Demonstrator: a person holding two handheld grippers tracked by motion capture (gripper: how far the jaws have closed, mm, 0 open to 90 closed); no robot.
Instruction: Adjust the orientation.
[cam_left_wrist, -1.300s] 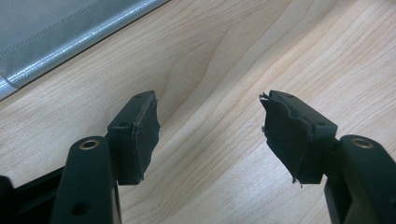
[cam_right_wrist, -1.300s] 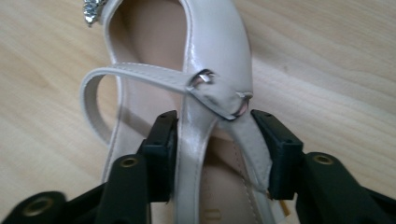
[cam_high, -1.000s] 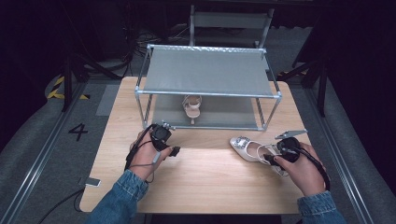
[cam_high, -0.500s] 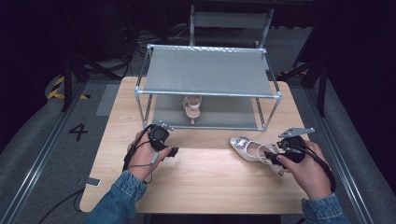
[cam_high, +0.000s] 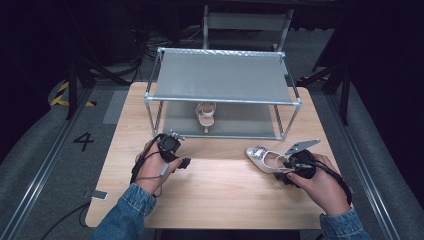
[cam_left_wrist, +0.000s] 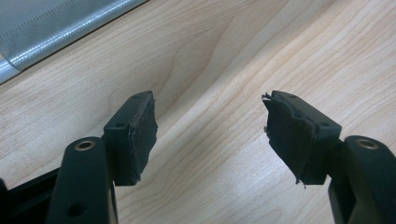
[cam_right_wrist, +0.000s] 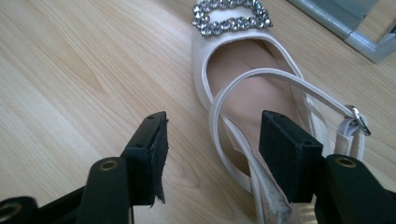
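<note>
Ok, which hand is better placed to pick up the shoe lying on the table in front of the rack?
Right. The right gripper is open at the heel end of the shoe, its rim between the jaws. The left gripper, also open, sits over bare table, well away from it.

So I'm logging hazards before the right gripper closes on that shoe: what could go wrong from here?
The open right gripper straddles only the shoe's near side wall and thin strap; it may pinch the strap alone, letting the shoe swing or slip. The frayed pads could grip poorly. The rack's frame stands close and could be bumped when lifting.
</note>
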